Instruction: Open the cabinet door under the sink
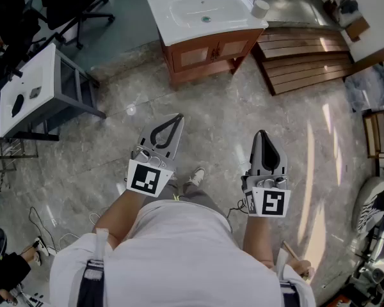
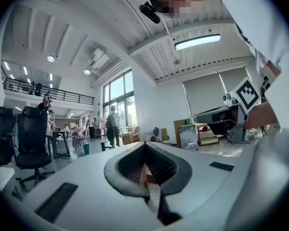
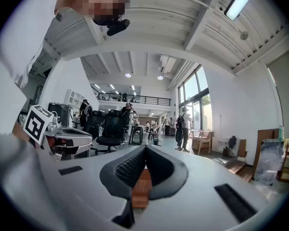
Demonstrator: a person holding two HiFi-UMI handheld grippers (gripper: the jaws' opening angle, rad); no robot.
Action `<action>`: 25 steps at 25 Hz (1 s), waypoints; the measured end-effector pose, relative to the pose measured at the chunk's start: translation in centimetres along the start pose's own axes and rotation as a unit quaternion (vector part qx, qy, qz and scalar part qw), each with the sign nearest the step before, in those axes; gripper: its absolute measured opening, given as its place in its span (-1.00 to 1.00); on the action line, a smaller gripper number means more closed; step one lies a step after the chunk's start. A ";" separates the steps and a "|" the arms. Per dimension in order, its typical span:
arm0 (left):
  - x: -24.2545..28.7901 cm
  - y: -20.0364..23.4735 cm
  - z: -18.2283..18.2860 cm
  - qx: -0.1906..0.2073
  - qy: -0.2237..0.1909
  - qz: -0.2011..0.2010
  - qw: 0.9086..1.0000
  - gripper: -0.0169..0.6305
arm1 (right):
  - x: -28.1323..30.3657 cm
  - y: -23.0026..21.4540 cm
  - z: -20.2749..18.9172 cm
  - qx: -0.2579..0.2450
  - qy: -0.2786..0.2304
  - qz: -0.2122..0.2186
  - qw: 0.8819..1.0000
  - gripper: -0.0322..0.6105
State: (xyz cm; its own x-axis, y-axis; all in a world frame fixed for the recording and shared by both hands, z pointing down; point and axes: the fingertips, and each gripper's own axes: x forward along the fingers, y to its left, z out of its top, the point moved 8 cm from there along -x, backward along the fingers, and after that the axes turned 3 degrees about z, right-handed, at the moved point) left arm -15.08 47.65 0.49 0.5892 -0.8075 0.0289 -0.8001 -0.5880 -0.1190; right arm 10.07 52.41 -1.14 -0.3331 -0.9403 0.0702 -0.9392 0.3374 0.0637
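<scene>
With jaws together and empty, the left gripper (image 1: pixel 176 119) and right gripper (image 1: pixel 261 133) hung well short of the cabinet (image 1: pixel 208 54), so approaching its door (image 1: pixel 193 57) probably came next.

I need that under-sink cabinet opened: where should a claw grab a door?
Probably the small dark handle by the centre seam of the cabinet doors, approached from the front; the handles sit together mid-front, so each door likely swings outward.
</scene>
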 end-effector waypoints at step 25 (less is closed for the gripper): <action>3.9 -2.7 -1.5 -0.006 0.005 0.036 0.999 -0.91 | 0.2 -5.3 -2.1 0.004 -0.028 0.024 0.999 -0.80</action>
State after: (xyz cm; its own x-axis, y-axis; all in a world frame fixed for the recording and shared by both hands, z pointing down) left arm -10.76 46.01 2.38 0.5291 -0.8480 0.0308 -0.8416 -0.5290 -0.1091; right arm 15.11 50.52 0.61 -0.3809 -0.9244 0.0180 -0.9228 0.3813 0.0543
